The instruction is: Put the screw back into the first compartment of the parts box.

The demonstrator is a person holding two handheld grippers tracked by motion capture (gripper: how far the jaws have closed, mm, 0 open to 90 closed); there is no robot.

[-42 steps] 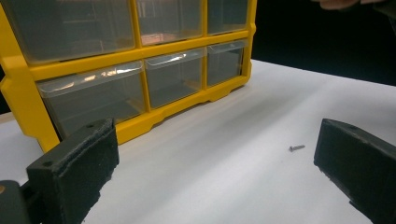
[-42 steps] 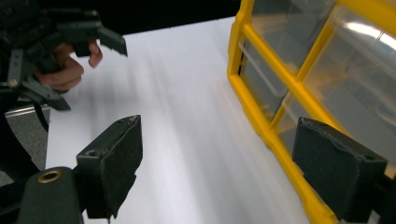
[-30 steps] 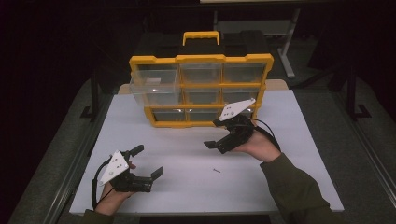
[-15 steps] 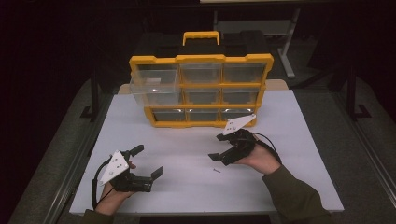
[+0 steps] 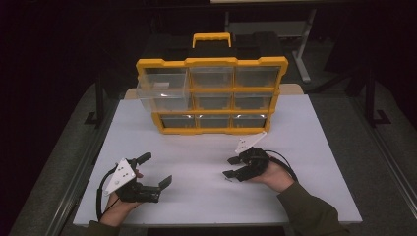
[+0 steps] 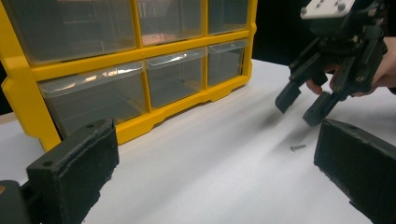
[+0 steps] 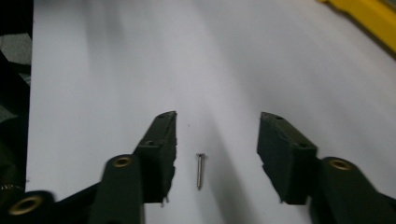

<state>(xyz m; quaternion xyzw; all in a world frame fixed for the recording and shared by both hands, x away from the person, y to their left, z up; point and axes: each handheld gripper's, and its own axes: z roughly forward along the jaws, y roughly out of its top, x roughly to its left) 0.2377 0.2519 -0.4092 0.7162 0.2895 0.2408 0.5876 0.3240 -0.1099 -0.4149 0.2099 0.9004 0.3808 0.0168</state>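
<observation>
Flanking a small metal screw [image 7: 200,171], the right gripper [image 7: 217,149] has its two black, rough-padded jaws apart, one on each side, neither touching; they have just been closing. Screw: thin, dull grey, headed, lying flat on the white matte table [image 5: 196,196], near-right of centre. Left gripper [image 5: 155,170]: near left, jaws wide apart with nothing between them, blocky foam-textured pads, grey three-cornered plate on top. Organiser case [image 5: 212,96]: far centre, yellow plastic frame, clear rectangular drawers in three rows, top-left drawer [image 5: 162,88] pulled out, black-and-yellow handle above.
</observation>
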